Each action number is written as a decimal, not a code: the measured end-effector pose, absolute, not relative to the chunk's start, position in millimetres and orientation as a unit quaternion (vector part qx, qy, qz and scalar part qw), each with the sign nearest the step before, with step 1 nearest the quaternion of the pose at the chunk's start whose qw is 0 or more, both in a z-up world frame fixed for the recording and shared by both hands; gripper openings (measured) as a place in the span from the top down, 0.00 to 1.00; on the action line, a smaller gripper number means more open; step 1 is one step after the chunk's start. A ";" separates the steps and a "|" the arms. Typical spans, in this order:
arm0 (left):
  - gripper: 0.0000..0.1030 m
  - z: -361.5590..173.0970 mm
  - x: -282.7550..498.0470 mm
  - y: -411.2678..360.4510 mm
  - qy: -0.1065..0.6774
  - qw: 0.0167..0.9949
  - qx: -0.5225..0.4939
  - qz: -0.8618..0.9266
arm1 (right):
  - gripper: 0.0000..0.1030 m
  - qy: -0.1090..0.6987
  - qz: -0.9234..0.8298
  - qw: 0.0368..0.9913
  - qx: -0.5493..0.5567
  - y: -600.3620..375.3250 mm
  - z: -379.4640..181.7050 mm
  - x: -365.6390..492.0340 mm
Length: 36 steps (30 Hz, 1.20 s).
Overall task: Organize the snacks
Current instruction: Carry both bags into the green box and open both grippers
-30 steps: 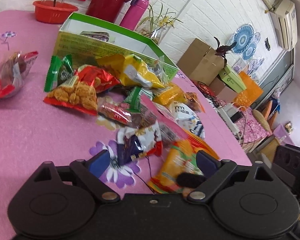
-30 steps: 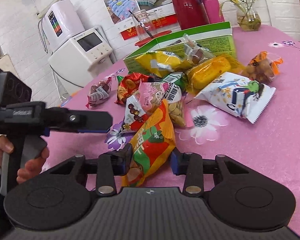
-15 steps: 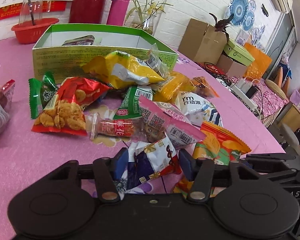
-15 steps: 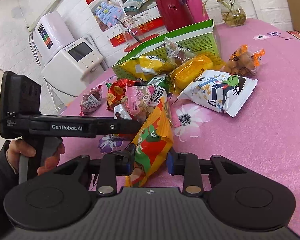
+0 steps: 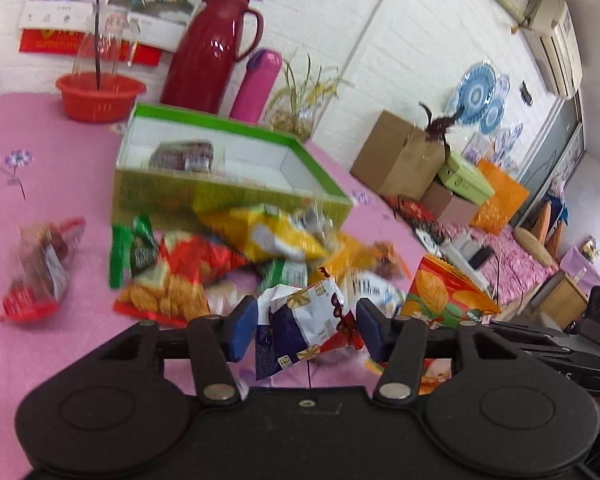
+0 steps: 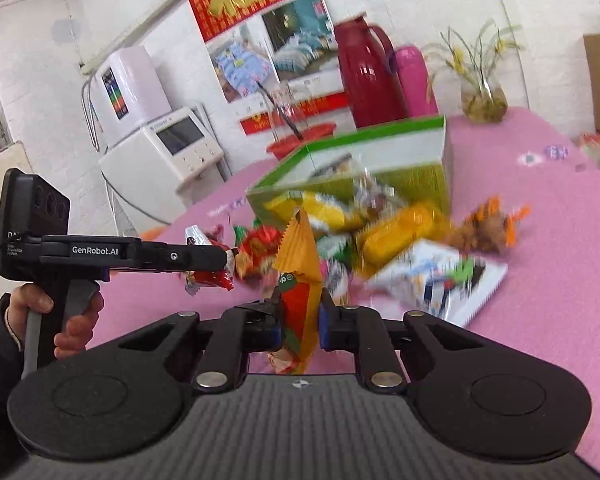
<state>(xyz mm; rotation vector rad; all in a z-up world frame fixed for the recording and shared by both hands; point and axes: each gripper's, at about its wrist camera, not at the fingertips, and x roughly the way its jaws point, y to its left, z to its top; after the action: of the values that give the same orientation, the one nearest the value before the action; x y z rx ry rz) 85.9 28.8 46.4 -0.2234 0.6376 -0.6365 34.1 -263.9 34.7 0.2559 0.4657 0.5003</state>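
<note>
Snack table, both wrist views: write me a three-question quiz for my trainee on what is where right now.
1. True or false: the green box has nothing in it.
2. Which packet does the right gripper hold? A) white cartoon packet B) orange chip bag C) yellow packet
3. Fill in: the left gripper is shut on a white and ____ packet.

Key: 1 false, a dark packet lies inside; 2 B; 3 blue.
</note>
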 end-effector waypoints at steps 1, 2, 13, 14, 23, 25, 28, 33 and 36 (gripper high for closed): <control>0.89 52.3 90.7 30.3 0.300 0.898 -0.109 -0.302 | 0.75 0.216 0.243 0.938 0.123 -264.9 40.9 38.4; 0.89 57.5 95.6 30.3 0.294 0.901 -0.108 -0.299 | 0.75 0.202 0.241 0.942 0.120 -265.7 46.7 43.1; 0.88 84.3 181.2 26.6 0.261 0.924 -0.122 -0.252 | 0.75 0.146 0.193 0.959 0.145 -268.1 68.4 145.6; 0.88 84.3 188.5 27.6 0.262 0.924 -0.126 -0.248 | 0.75 0.145 0.190 0.960 0.148 -267.9 67.7 155.8; 0.81 59.5 252.9 30.8 0.286 0.923 -0.143 -0.216 | 0.71 0.190 0.171 0.954 0.154 -256.0 35.7 228.1; 0.64 51.3 258.4 31.8 0.280 0.925 -0.142 -0.215 | 0.57 0.204 0.146 0.959 0.129 -252.0 26.8 238.4; 0.00 42.9 256.2 35.0 0.270 0.931 -0.147 -0.199 | 0.16 0.204 0.118 0.969 0.075 -250.0 21.0 236.6; 0.00 48.8 249.2 35.1 0.274 0.929 -0.145 -0.202 | 0.11 0.206 0.123 0.967 0.085 -260.6 31.5 222.1; 0.00 60.6 234.8 34.8 0.266 0.928 -0.149 -0.212 | 0.06 0.196 0.136 0.966 0.102 -263.7 46.6 202.8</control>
<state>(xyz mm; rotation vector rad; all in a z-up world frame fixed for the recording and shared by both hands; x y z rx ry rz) 234.8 34.8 60.6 -0.3047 0.5453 -0.4354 202.8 -263.7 46.6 0.2059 0.3973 0.2759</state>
